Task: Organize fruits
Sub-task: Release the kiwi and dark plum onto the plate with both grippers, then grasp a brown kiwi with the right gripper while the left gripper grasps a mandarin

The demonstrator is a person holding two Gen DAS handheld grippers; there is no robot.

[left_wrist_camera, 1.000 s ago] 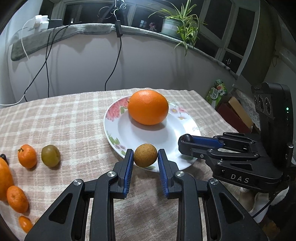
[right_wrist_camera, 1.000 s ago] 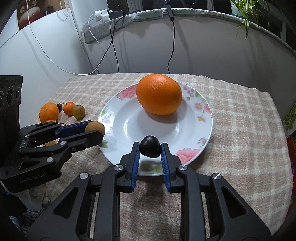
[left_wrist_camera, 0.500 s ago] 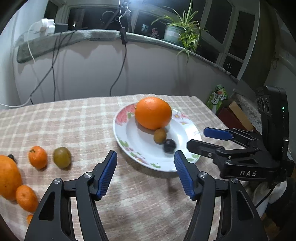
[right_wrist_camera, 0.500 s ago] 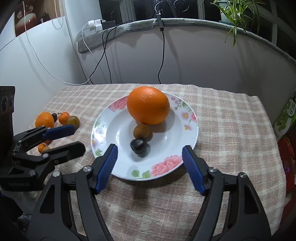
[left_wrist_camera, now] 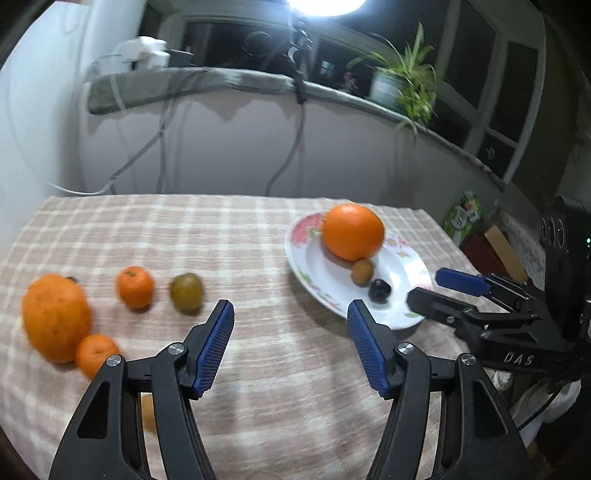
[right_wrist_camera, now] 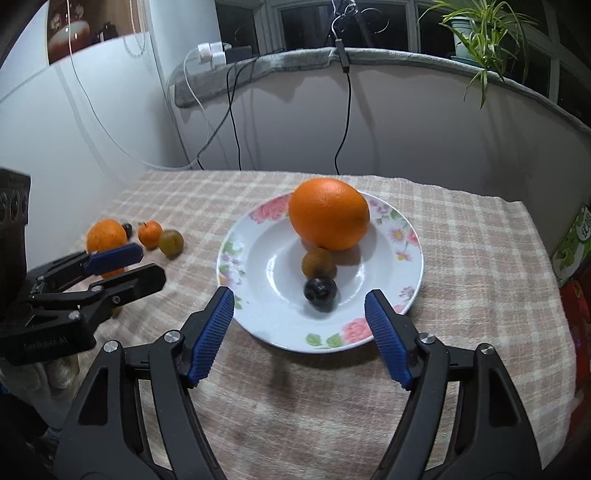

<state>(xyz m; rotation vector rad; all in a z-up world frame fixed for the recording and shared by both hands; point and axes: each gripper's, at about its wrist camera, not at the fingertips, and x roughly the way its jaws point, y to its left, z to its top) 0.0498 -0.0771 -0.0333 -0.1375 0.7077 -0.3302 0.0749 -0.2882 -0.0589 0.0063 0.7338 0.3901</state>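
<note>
A flowered white plate (right_wrist_camera: 384,310) (left_wrist_camera: 325,291) holds a big orange (right_wrist_camera: 328,213) (left_wrist_camera: 352,232), a small brown fruit (right_wrist_camera: 317,263) (left_wrist_camera: 362,271) and a dark plum (right_wrist_camera: 320,289) (left_wrist_camera: 380,290). My right gripper (right_wrist_camera: 299,308) is open just in front of the plate, nothing between its pads. My left gripper (left_wrist_camera: 290,317) is open above bare cloth left of the plate, empty. On the cloth at the left lie a large orange (left_wrist_camera: 55,317) (right_wrist_camera: 106,236), a mandarin (left_wrist_camera: 135,287) (right_wrist_camera: 150,234), a greenish fruit (left_wrist_camera: 186,291) (right_wrist_camera: 170,243) and a second mandarin (left_wrist_camera: 96,355).
A checked cloth (right_wrist_camera: 461,258) covers the table, whose edges fall away at right and front. Cables (right_wrist_camera: 232,122) hang down the wall behind. A potted plant (right_wrist_camera: 476,33) stands on the ledge. Boxes (left_wrist_camera: 491,247) sit beyond the right table edge.
Both grippers opened and let the brown fruit and the dark plum go onto the plate. My left gripper then drew back and swung left, toward the loose fruit.
</note>
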